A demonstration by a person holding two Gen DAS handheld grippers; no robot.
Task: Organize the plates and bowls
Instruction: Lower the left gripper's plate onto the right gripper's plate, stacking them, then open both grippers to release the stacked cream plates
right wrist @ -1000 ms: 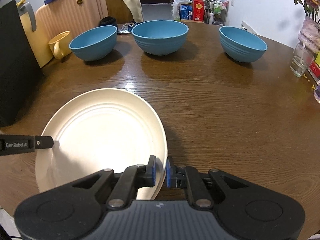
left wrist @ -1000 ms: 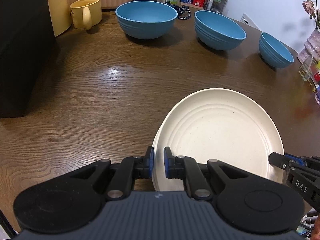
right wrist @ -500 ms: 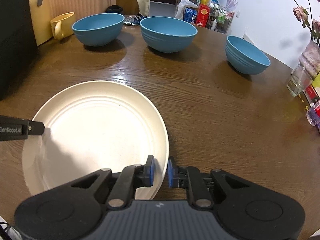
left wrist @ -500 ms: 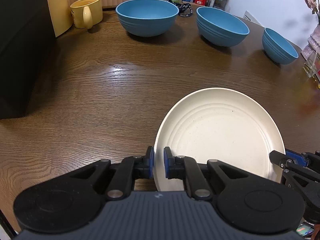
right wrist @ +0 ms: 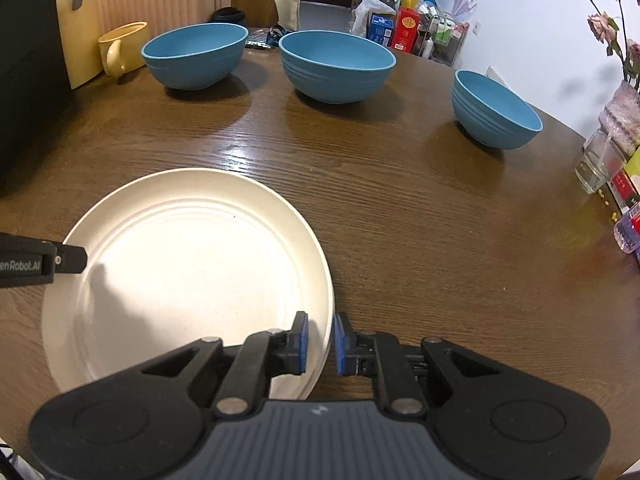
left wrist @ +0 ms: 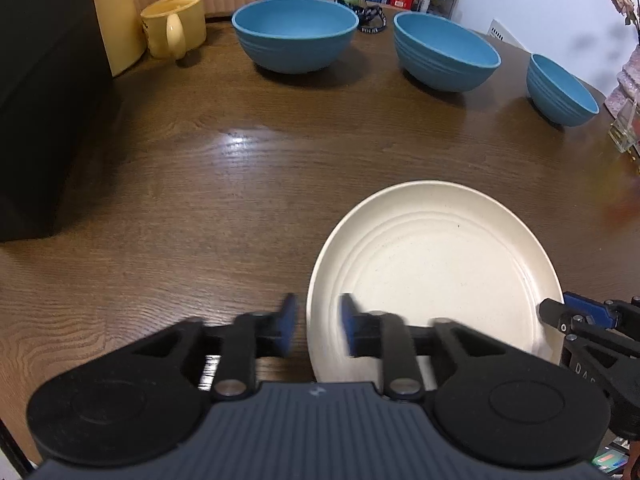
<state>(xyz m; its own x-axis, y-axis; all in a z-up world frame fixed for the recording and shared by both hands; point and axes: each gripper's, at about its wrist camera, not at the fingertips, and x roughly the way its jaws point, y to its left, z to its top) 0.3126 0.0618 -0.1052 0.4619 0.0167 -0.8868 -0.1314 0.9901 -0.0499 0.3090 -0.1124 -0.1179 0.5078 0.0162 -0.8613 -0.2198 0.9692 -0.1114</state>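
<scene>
Three blue bowls stand in a row across the top of both frames, all empty: the left bowl [right wrist: 195, 56], the middle bowl [right wrist: 337, 66] and the small bowl [right wrist: 495, 110] toward the upper right. The cream plate [right wrist: 188, 280], also empty, lies flat on the brown wooden surface [right wrist: 420, 208] in the lower left of the right wrist view. The left tongs [left wrist: 315, 330] have just been opening; their blue pads stand spread on either side of the plate's near-left rim, clear of it. The right tongs [right wrist: 319, 338] straddle the opposite rim with narrow gaps showing, not pinching it. A yellow mug [right wrist: 120, 48] sits at upper left beside a dark box [left wrist: 36, 100]. A glass [right wrist: 598, 166] stands at the right edge, below dried flowers [right wrist: 604, 20] against a white wall.
</scene>
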